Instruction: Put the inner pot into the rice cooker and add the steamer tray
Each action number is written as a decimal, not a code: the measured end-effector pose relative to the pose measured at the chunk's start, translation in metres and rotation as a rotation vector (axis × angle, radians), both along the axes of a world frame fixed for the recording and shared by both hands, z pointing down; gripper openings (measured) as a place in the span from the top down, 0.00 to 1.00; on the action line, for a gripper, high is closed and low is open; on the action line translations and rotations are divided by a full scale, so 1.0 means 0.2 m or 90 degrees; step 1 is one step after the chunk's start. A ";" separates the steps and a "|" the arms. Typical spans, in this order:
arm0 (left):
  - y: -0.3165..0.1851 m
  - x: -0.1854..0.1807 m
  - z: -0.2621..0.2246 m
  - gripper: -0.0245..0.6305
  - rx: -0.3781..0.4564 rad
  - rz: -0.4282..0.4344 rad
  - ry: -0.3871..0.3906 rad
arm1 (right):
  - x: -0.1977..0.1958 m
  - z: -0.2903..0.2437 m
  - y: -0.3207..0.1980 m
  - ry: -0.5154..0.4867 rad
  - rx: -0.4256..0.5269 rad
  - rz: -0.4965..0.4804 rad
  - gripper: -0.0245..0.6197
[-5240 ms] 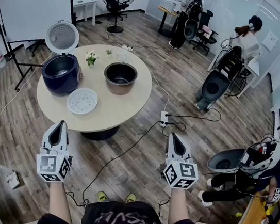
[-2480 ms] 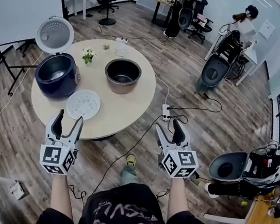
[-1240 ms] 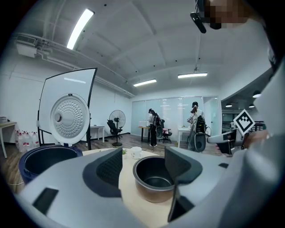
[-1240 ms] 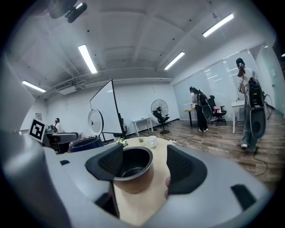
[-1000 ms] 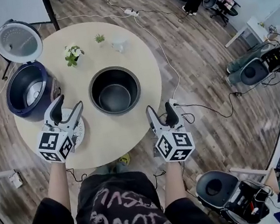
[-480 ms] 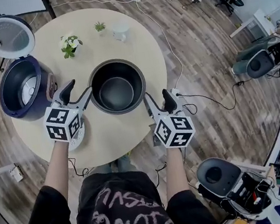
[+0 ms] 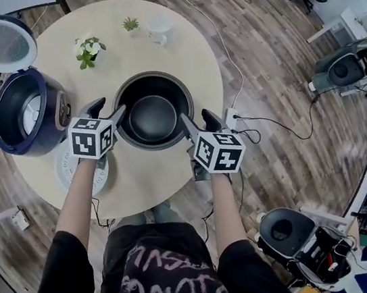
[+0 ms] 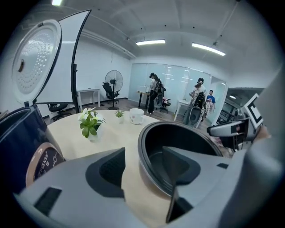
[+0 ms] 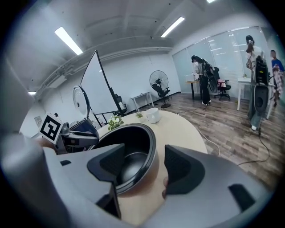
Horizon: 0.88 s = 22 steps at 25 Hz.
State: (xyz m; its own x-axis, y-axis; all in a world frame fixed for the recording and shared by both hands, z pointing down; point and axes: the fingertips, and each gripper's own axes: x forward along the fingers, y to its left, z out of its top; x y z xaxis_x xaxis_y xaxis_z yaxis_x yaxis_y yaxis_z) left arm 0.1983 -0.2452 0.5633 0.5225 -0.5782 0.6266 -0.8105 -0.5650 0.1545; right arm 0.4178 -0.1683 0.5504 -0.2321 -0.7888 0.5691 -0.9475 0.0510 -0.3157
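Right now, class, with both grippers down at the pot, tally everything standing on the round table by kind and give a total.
rice cooker: 1
inner pot: 1
steamer tray: 1
small plants: 2
cup: 1
Total: 6

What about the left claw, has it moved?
Yes. The left claw came over the table to the inner pot; its jaws, just closing, straddle the rim without gripping.
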 end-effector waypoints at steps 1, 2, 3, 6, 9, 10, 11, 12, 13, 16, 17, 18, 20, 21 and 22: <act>0.00 0.00 0.03 0.55 -0.010 0.000 -0.005 | 0.00 0.03 -0.01 0.003 -0.009 0.001 0.53; -0.01 0.00 0.05 0.56 -0.020 -0.002 -0.010 | 0.00 0.05 -0.02 0.006 -0.020 0.002 0.54; -0.01 0.00 0.07 0.57 -0.031 -0.006 -0.012 | 0.01 0.08 -0.03 0.009 -0.030 0.003 0.56; -0.01 0.00 0.11 0.60 -0.055 -0.017 -0.004 | 0.01 0.13 -0.05 0.007 -0.049 0.007 0.58; -0.02 0.02 0.12 0.62 -0.059 -0.017 0.007 | 0.01 0.17 -0.06 0.005 -0.063 0.013 0.64; -0.01 0.02 0.13 0.64 -0.060 -0.014 0.007 | 0.01 0.19 -0.06 0.004 -0.068 0.014 0.66; -0.01 0.02 0.13 0.66 -0.061 -0.011 0.007 | 0.01 0.20 -0.05 0.000 -0.071 0.016 0.67; 0.00 0.03 0.14 0.66 -0.064 -0.010 0.009 | 0.00 0.20 -0.05 -0.006 -0.074 0.019 0.68; 0.00 0.03 0.14 0.67 -0.067 -0.011 0.012 | 0.00 0.21 -0.05 -0.012 -0.075 0.020 0.69; -0.01 0.04 0.14 0.70 -0.082 -0.016 0.030 | -0.01 0.21 -0.06 -0.020 -0.080 0.019 0.71; -0.01 0.05 0.14 0.72 -0.084 -0.015 0.031 | -0.01 0.21 -0.06 -0.022 -0.083 0.018 0.72; 0.00 0.05 0.14 0.73 -0.084 -0.014 0.030 | -0.02 0.22 -0.06 -0.023 -0.088 0.017 0.73; 0.00 0.06 0.14 0.76 -0.082 -0.017 0.027 | -0.02 0.22 -0.06 -0.024 -0.095 0.012 0.74; 0.00 0.06 0.14 0.77 -0.083 -0.023 0.029 | -0.03 0.22 -0.07 -0.024 -0.096 0.010 0.76; 0.00 0.06 0.14 0.78 -0.085 -0.029 0.034 | -0.03 0.22 -0.07 -0.025 -0.097 0.011 0.78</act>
